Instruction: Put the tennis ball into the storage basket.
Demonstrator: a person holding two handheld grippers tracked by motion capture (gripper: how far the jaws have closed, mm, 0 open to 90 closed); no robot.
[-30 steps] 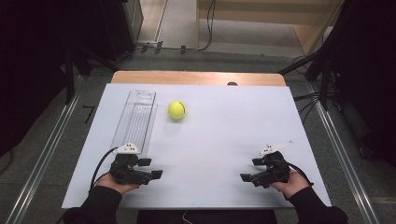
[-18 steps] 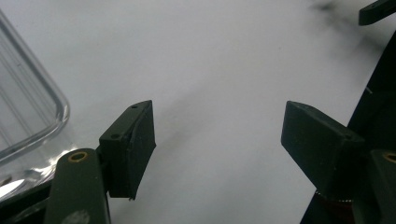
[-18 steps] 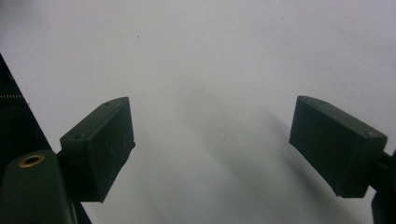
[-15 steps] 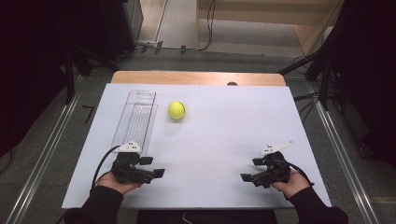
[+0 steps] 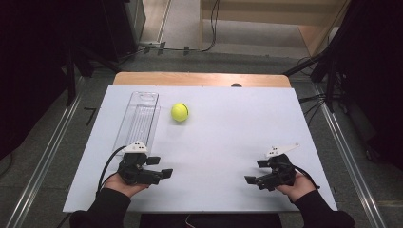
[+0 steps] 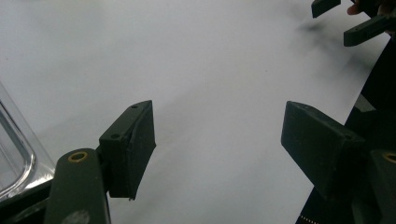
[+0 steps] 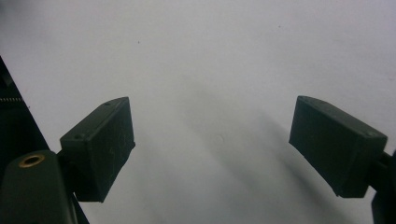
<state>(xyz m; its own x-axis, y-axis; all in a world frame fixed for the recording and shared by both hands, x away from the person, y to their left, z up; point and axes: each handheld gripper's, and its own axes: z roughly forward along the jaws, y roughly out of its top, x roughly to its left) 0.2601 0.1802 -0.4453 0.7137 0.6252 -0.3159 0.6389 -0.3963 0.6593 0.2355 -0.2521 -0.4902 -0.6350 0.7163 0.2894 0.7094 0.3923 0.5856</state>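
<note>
Both grippers (image 5: 160, 167) (image 5: 254, 172) near edge, ball (image 5: 180, 112) well beyond.

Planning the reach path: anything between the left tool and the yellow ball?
Nothing visible. Bare white table lies between the left tool and the yellow ball. The clear tray sits just left of that line, not across it.
</note>
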